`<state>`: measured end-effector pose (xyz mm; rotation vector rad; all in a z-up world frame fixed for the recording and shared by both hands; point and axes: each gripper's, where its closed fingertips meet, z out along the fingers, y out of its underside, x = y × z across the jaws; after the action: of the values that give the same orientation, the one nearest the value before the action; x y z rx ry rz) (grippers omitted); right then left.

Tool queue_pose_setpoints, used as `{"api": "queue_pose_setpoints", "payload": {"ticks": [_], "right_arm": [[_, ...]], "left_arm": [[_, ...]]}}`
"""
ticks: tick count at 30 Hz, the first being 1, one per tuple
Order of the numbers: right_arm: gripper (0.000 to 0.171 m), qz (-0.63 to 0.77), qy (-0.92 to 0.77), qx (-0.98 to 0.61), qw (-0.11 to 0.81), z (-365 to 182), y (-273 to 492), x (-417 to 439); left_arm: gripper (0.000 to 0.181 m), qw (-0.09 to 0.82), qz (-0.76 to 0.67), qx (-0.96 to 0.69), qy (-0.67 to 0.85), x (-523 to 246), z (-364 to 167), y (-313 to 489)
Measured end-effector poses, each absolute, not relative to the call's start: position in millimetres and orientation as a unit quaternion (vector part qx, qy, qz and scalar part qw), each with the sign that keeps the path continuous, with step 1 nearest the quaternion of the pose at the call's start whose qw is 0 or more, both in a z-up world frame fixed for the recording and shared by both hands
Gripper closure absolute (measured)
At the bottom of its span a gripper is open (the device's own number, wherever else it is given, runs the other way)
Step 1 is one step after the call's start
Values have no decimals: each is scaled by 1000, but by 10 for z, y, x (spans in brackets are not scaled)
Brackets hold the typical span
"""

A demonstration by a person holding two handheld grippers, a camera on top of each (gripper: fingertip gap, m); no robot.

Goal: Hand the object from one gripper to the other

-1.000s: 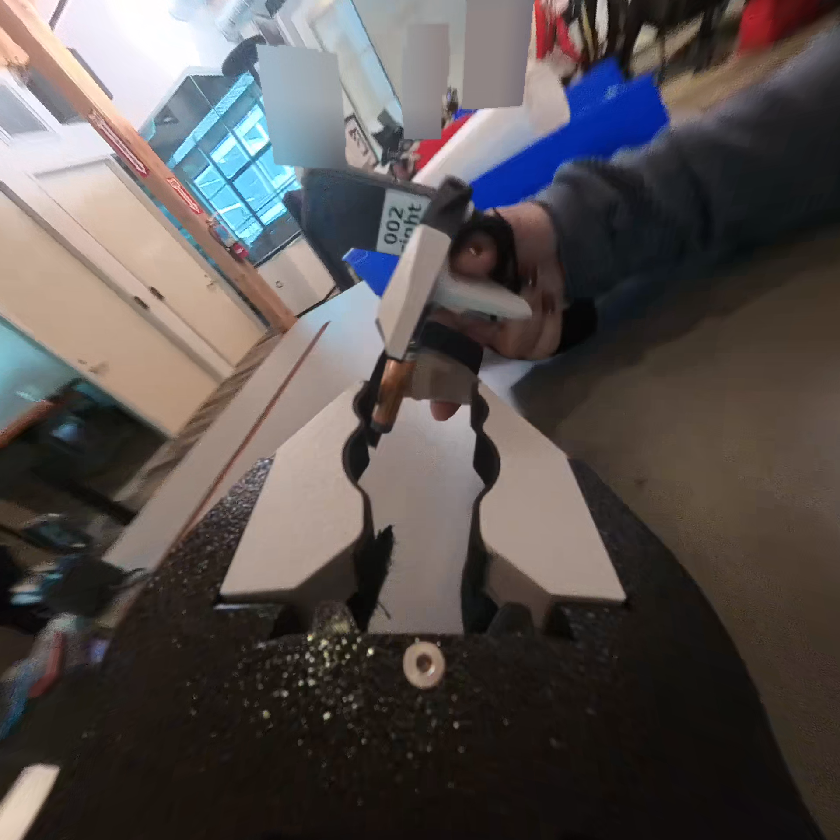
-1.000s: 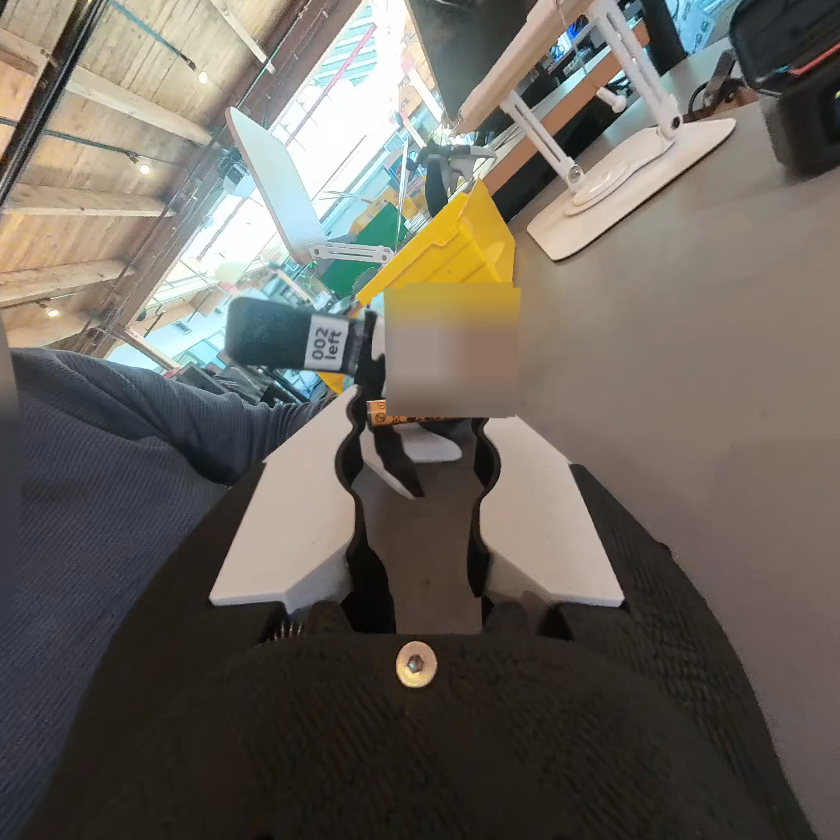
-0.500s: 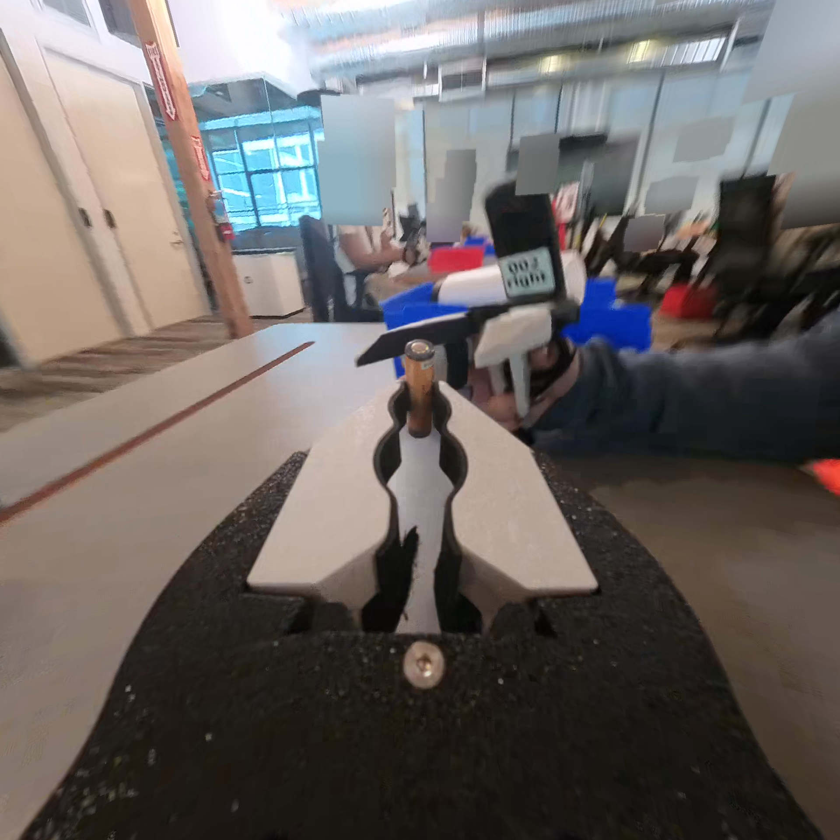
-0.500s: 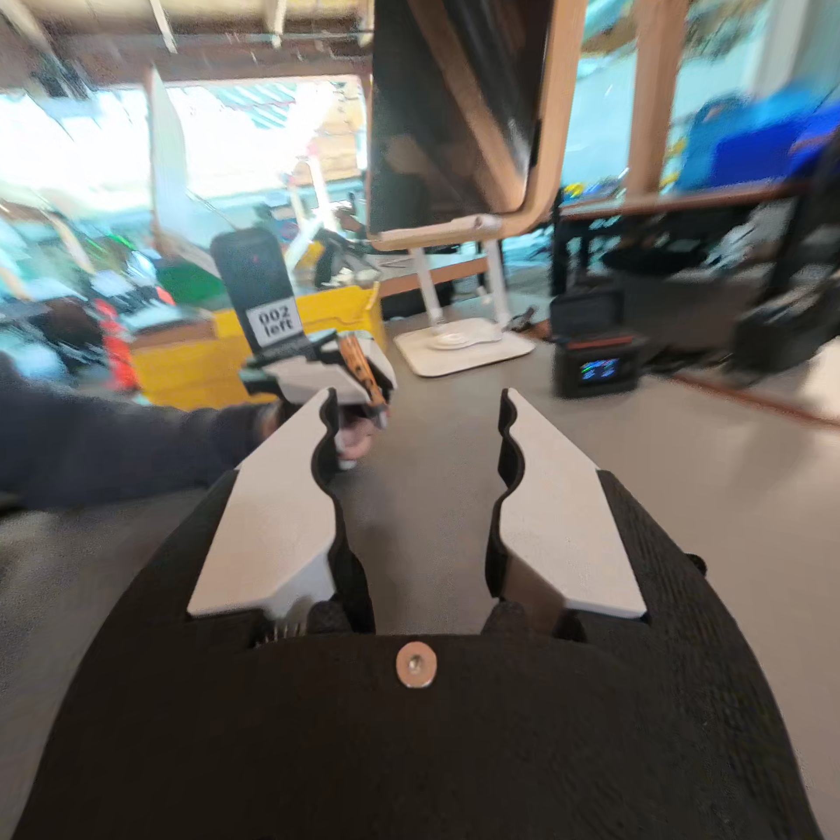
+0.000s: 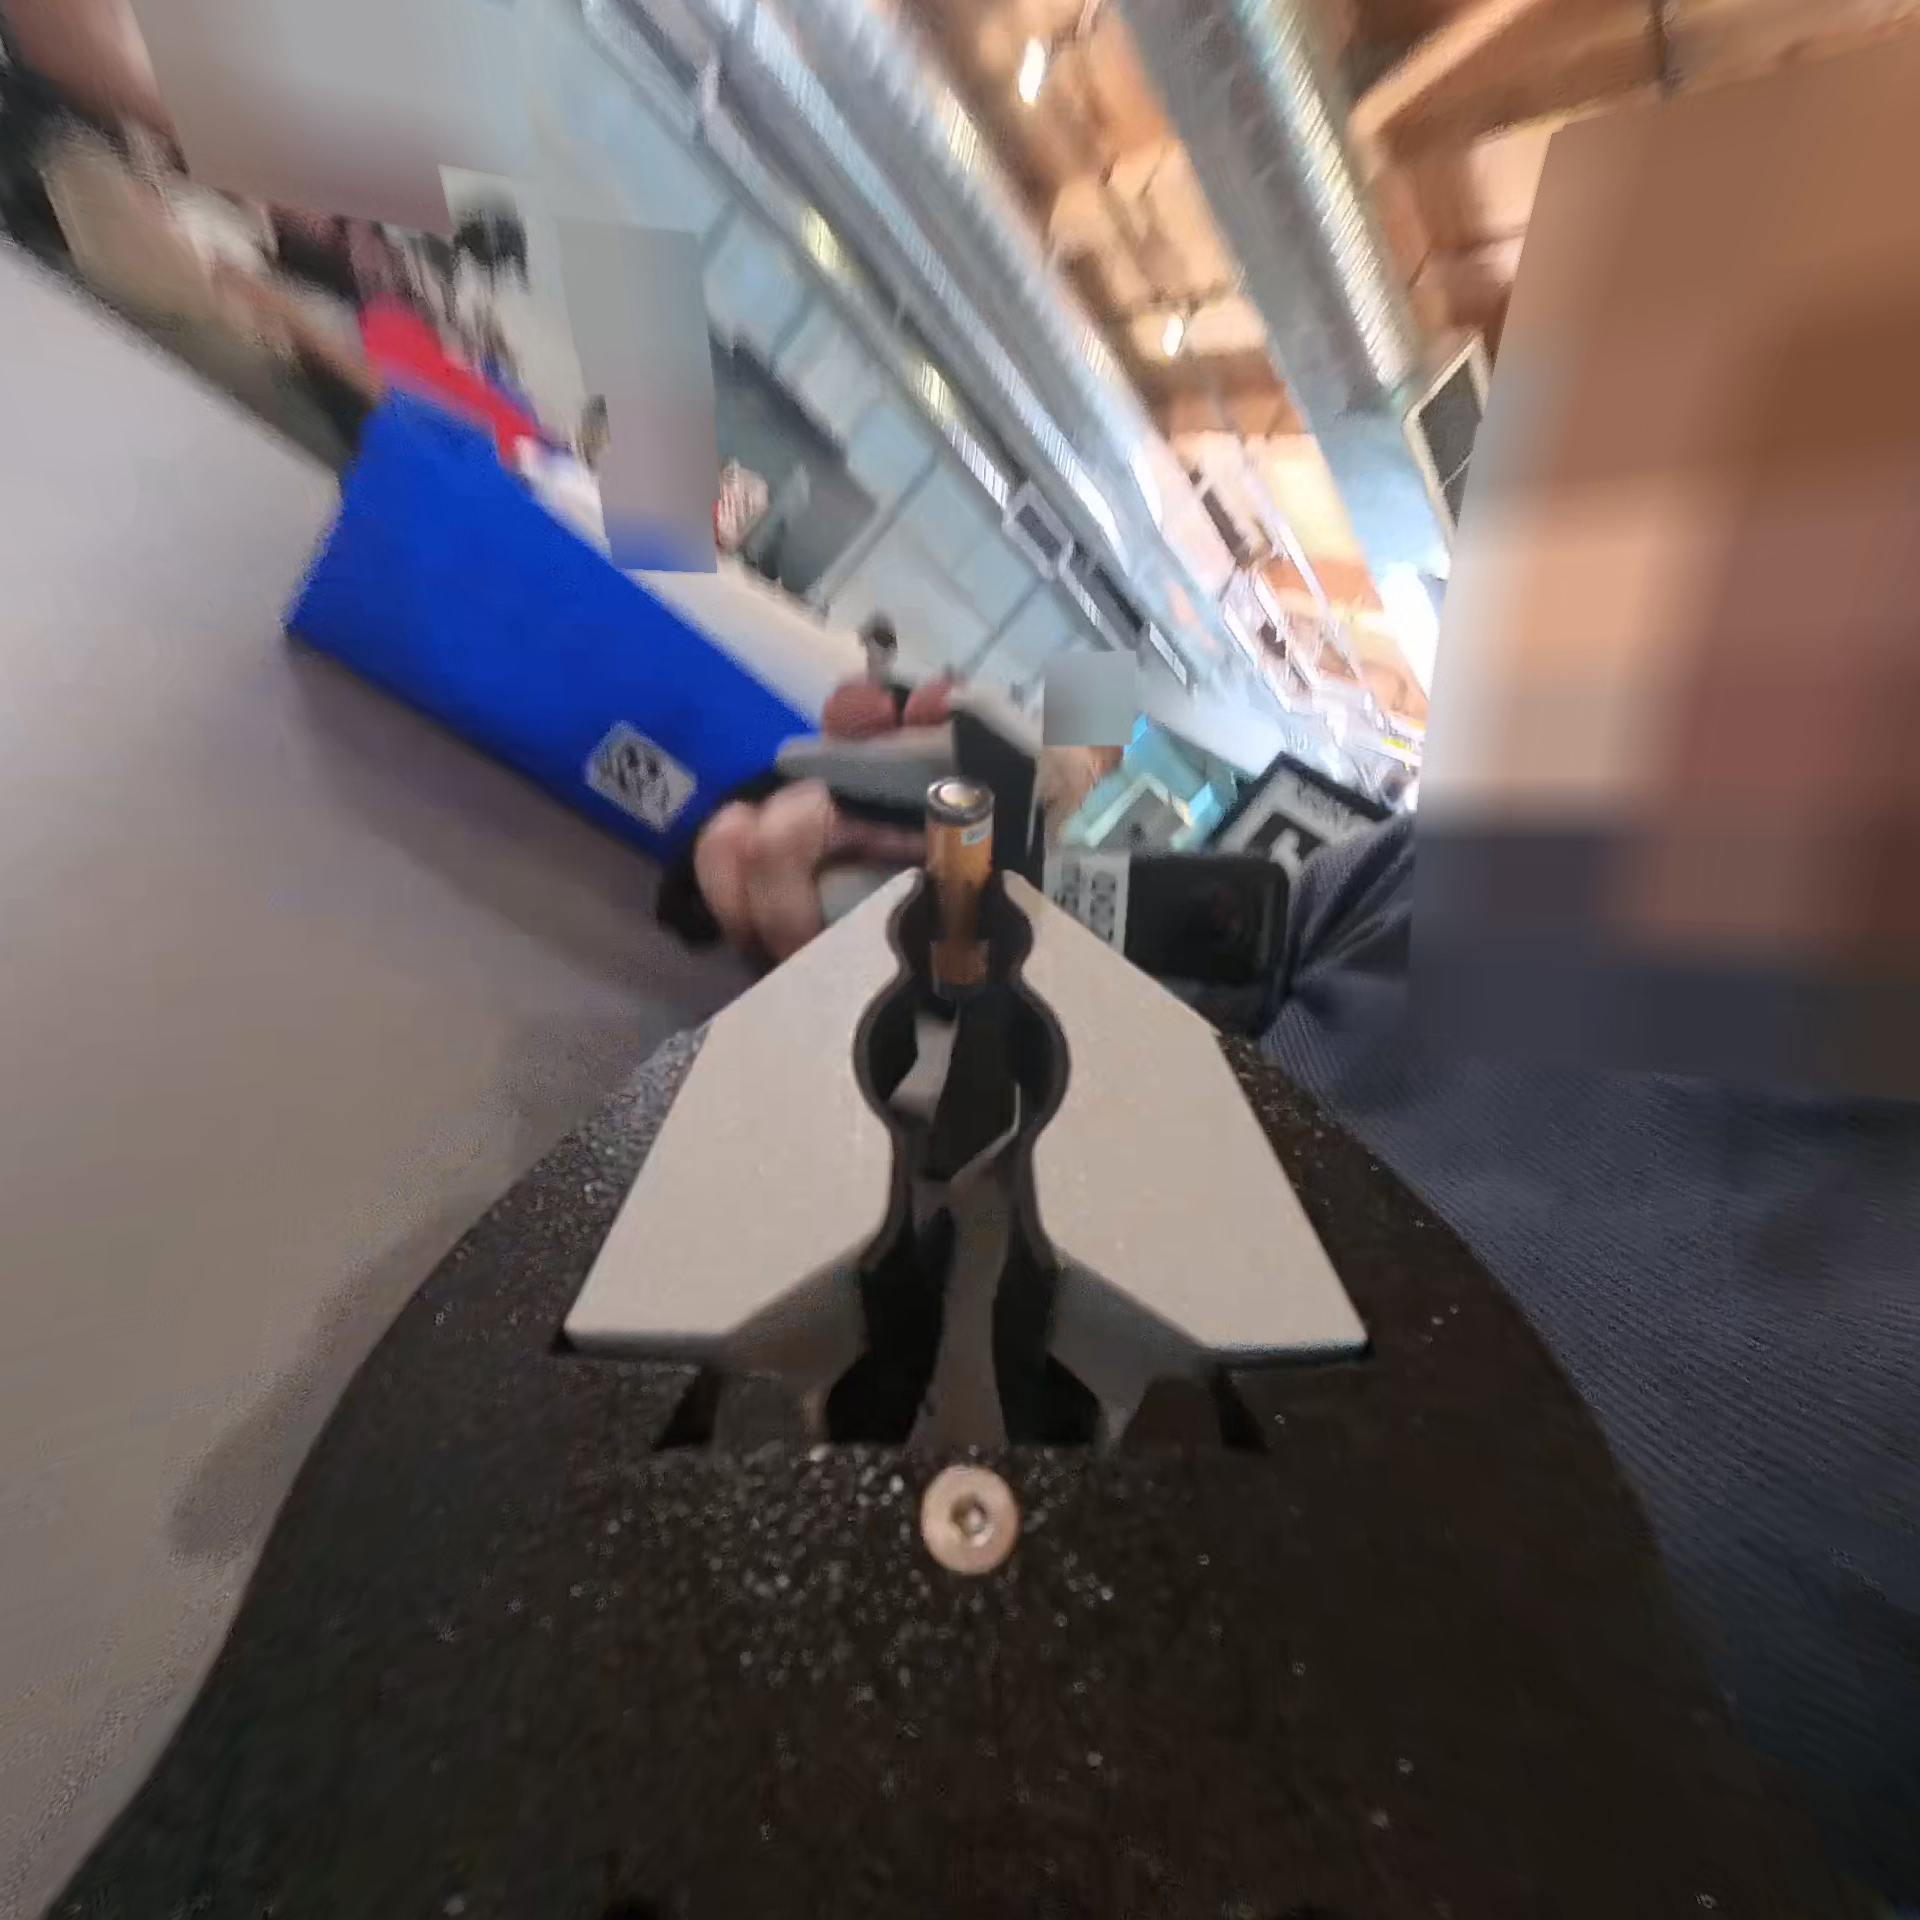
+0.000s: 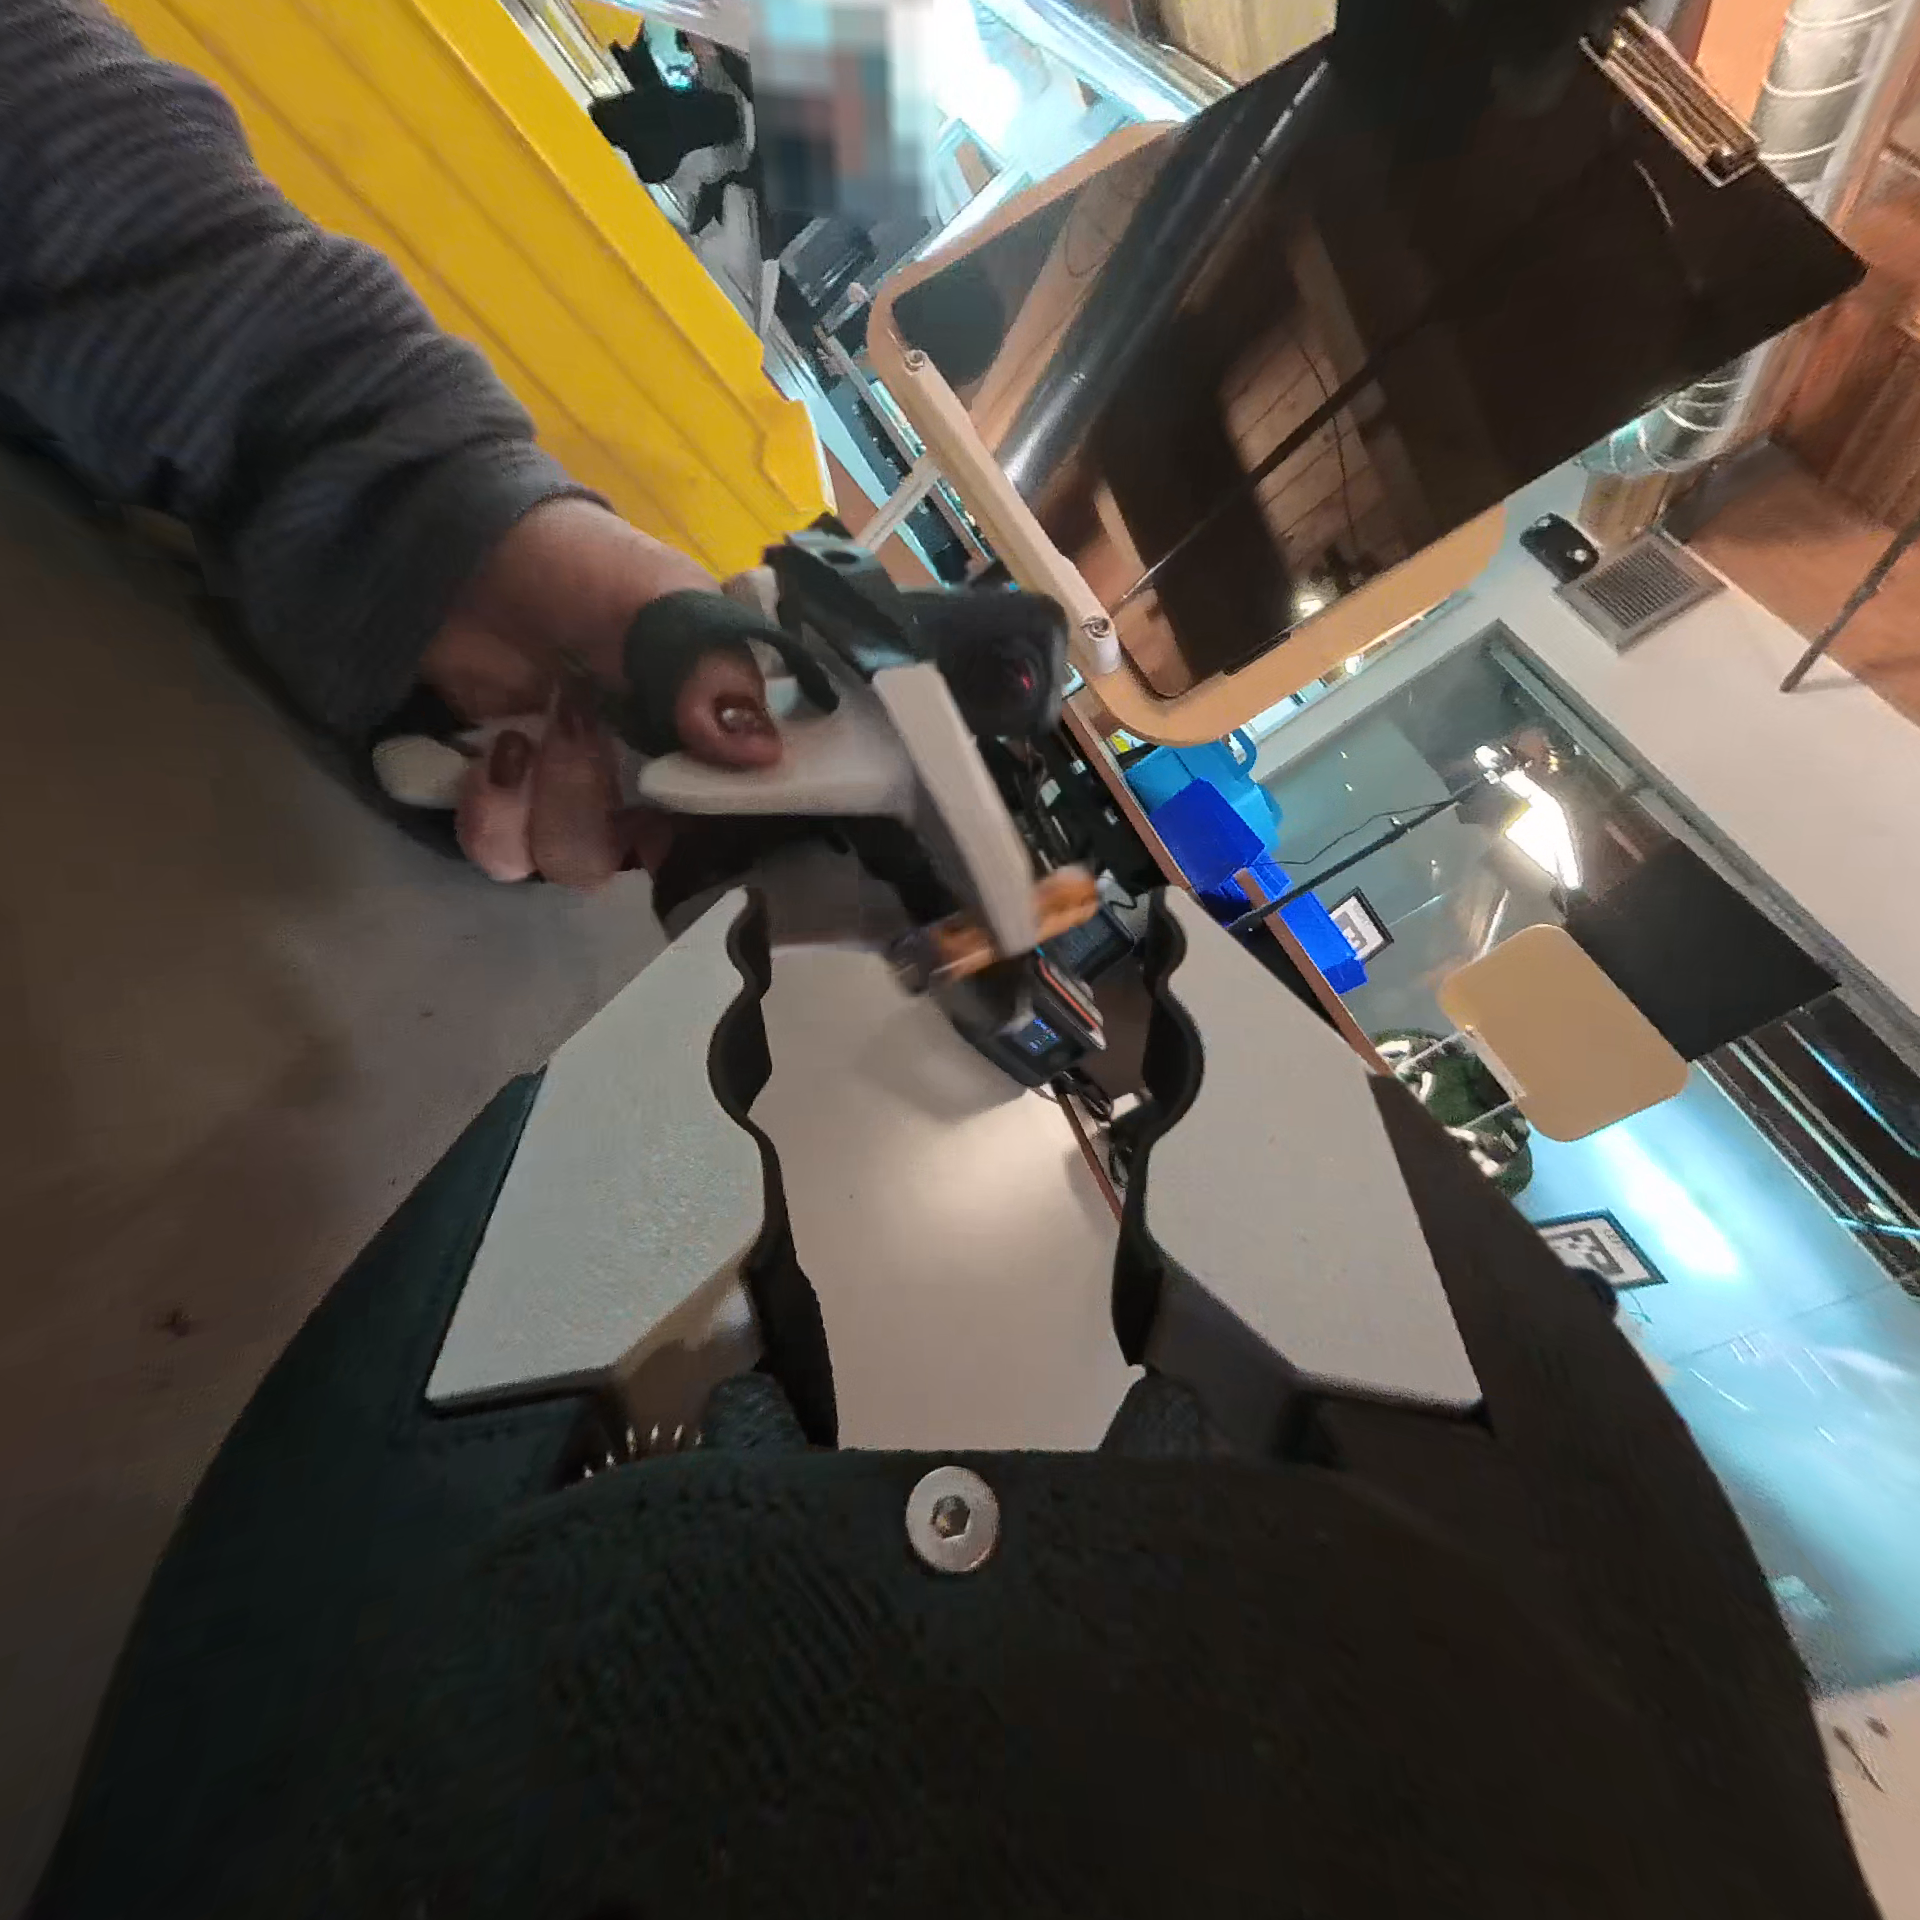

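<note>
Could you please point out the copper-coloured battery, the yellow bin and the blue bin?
copper-coloured cylindrical battery (image 5: 958, 894), left wrist view, its side.
yellow plastic bin (image 6: 520, 260), right wrist view, ribbed wall.
blue plastic bin (image 5: 499, 623), left wrist view, side wall.

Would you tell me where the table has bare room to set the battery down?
The grey table is bare below the left hand, and between the open right tongs. In the left view it is bare left of the blue bin. It is crowded around the battery, clamped in the left tongs.

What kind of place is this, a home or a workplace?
Most likely an open workshop or lab office: exposed metal ducts overhead, yellow and blue storage bins, and a monitor on a white stand.
</note>
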<state>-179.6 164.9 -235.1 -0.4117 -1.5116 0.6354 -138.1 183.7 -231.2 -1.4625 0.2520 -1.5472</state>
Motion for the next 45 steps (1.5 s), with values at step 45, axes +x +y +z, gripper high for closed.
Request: {"api": "queue_pose_setpoints", "payload": {"ticks": [45], "right_arm": [[117, 594, -593, -451, 305, -2595, 1813, -1829]], "left_arm": [[173, 647, 192, -661, 328, -1768, -2579, 2179]]}}
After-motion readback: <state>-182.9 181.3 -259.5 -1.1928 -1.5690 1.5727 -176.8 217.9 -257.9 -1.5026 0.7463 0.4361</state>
